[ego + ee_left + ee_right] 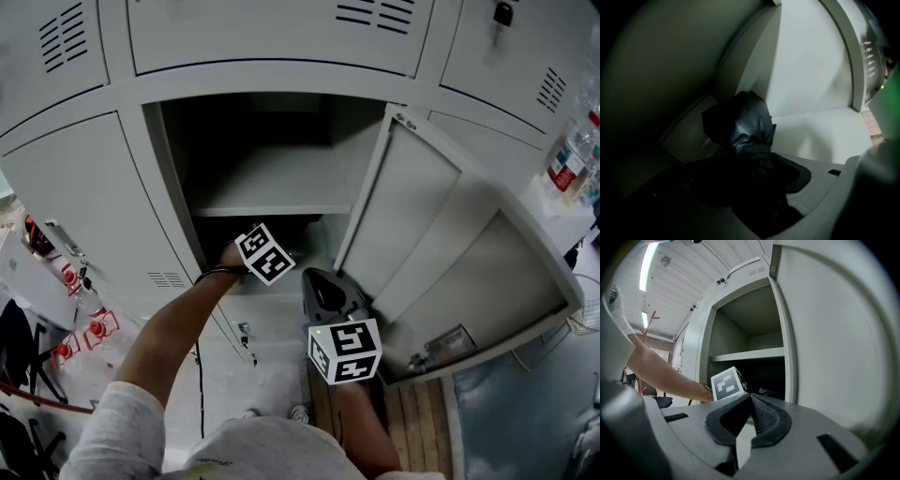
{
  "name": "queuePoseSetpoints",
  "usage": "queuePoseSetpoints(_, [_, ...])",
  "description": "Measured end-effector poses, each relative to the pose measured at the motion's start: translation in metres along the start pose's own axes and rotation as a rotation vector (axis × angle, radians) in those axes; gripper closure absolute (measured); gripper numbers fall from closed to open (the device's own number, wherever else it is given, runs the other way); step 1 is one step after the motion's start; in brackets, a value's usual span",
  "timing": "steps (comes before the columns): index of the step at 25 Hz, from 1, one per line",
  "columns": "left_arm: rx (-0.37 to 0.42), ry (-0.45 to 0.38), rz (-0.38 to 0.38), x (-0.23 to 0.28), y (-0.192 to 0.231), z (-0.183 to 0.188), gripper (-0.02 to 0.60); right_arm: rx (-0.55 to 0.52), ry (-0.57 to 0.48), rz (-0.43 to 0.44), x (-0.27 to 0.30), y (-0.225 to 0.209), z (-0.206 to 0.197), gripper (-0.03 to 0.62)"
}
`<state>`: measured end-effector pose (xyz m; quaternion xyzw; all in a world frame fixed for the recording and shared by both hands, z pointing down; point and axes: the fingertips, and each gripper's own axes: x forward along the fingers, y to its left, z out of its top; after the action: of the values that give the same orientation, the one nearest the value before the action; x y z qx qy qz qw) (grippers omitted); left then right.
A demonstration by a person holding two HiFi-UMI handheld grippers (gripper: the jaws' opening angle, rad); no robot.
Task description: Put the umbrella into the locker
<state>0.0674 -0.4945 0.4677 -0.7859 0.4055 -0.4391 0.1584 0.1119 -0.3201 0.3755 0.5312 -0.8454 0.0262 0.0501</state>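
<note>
The grey locker (281, 178) stands with its door (412, 197) swung out to the right. My left gripper (754, 164) reaches into the dark compartment under the shelf (272, 208) and is shut on the folded black umbrella (745, 124). The umbrella's bunched end points toward the back corner of the locker; I cannot tell whether it touches the floor. In the head view only that gripper's marker cube (263, 253) shows at the opening. My right gripper (317, 281) hangs outside, just in front of the door's foot, jaws shut with nothing in them (751, 397).
Shut locker doors surround the open one, and a key (503, 13) hangs in one at the top right. Bottles (567, 159) stand on a surface beyond the door. Red-capped items (89, 330) lie at the left. Wooden floor boards (412, 422) lie below.
</note>
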Motion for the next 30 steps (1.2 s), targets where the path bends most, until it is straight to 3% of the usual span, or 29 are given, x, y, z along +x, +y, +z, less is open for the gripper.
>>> queuePoseSetpoints(6, [0.049, 0.028, -0.001, 0.004, -0.003, -0.006, 0.327, 0.002, 0.002, 0.0, 0.0, -0.001, -0.001, 0.591])
queuePoseSetpoints(16, [0.001, 0.047, -0.058, 0.008, -0.004, -0.009, 0.327, 0.005, 0.014, 0.012, 0.002, 0.004, -0.005, 0.591])
queuePoseSetpoints(23, [0.015, 0.034, -0.038, 0.006, -0.003, -0.008, 0.327, 0.004, 0.02, 0.024, 0.005, 0.009, -0.006, 0.591])
queuePoseSetpoints(30, [-0.015, 0.039, -0.069, 0.008, -0.003, -0.009, 0.325, 0.005, 0.025, 0.03, 0.008, 0.012, -0.009, 0.591])
